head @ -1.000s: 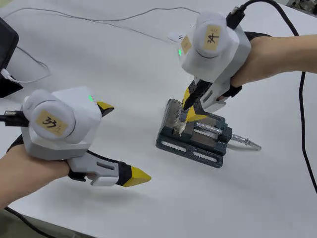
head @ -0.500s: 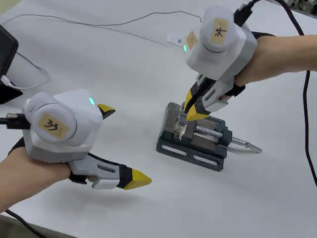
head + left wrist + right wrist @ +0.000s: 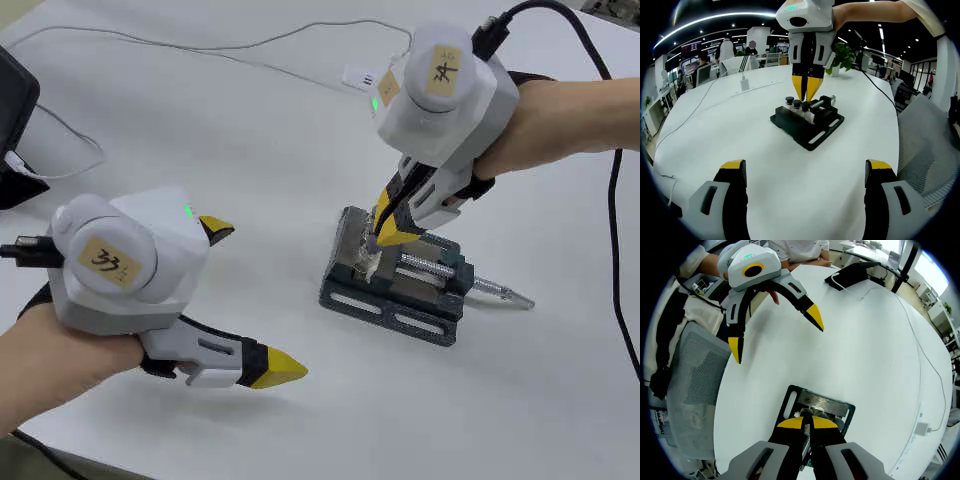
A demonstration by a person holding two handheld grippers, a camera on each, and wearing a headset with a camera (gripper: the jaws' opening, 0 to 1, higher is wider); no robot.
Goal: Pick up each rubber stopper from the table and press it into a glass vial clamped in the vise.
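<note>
Hardly shifted, bar tipping more upright, my right gripper [image 3: 385, 234] keeps jaws clenched tip to tip atop a rubber stopper [image 3: 804, 106], likely to seat it in its glass vial [image 3: 366, 262] in the vise [image 3: 395, 305]; left gripper [image 3: 254, 297] idles released, well clear above the tabletop [image 3: 250, 120].

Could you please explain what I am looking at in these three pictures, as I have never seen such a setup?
A person holds two grippers, tools with two yellow-tipped jaws each. One picture comes from a camera on the head; the round ones come from cameras on each tool. On the white table stands a dark vise clamping small glass vials with dark stoppers. The left gripper is open, holding nothing. The right gripper is shut, tips down over the vials.
</note>
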